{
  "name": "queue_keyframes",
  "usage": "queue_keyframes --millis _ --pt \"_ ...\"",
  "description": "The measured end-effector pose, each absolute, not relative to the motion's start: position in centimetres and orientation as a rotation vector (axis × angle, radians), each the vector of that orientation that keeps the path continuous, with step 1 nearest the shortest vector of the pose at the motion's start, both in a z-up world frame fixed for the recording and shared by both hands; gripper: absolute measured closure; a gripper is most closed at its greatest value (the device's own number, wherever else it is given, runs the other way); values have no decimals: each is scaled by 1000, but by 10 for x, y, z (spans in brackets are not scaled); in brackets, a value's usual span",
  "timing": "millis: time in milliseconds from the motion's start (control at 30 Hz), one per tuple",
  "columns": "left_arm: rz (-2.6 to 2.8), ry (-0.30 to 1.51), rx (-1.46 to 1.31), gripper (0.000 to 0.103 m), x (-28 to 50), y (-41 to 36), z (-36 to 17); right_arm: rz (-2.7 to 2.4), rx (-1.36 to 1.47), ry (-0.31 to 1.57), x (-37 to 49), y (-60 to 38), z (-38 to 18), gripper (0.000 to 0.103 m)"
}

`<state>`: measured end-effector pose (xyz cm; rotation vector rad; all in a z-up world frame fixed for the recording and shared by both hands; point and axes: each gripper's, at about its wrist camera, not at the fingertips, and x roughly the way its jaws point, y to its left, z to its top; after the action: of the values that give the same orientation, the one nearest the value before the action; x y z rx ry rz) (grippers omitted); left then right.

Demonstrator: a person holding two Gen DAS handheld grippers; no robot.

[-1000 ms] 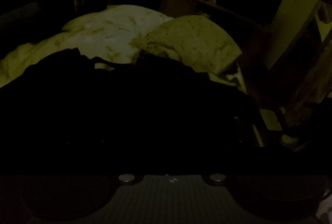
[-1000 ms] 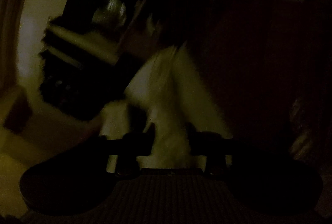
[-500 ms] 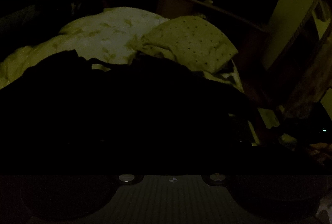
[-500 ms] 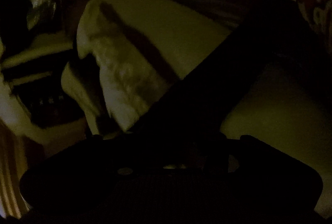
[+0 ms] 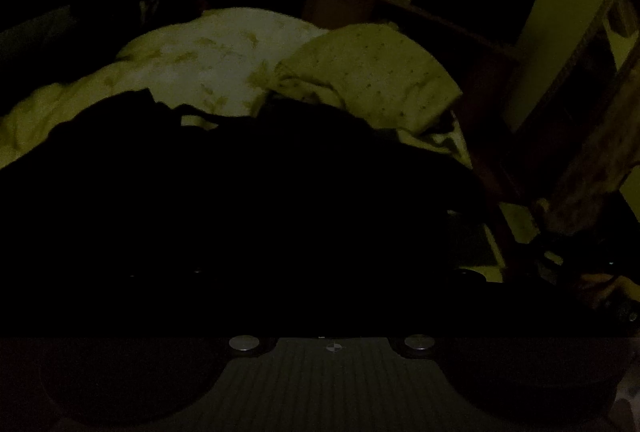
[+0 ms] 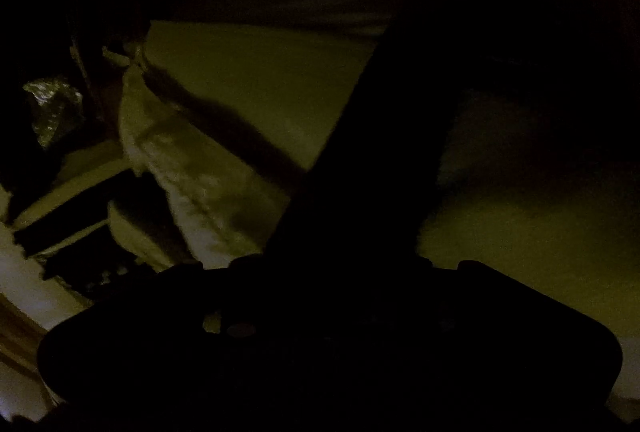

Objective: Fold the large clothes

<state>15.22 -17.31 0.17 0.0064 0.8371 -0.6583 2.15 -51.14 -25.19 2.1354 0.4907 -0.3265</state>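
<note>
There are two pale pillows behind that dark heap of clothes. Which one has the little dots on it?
The right-hand pillow, next to the wooden furniture. Its cloth is sprinkled with small dark dots, while the left pillow carries larger leaf-like smudges.

One dark garment [image 5: 256,199], two pale pillows [image 5: 208,63].

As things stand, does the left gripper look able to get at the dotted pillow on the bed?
Probably not directly. The dotted pillow lies beyond a heap of dark clothing that fills the space ahead of the left gripper, so it would likely have to reach over that heap first.
</note>
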Motion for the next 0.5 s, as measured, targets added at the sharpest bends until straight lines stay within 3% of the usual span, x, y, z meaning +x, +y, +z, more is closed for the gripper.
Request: queue_keyframes --millis 67,133,167,333,500 --pt "-657 833 3 0 152 -174 3 -351 2135 495 25 -515 -254 66" --pt "-659 829 6 0 151 -175 5 -394 2063 432 25 -525 -248 92" --pt "-661 829 9 0 151 -175 5 -431 2004 396 23 -533 -242 96" --pt "-660 829 -9 0 154 -171 8 -451 1922 44 6 -572 -208 98" --pt "-656 822 -7 0 154 -168 12 -129 1480 -251 1 -586 -107 98"
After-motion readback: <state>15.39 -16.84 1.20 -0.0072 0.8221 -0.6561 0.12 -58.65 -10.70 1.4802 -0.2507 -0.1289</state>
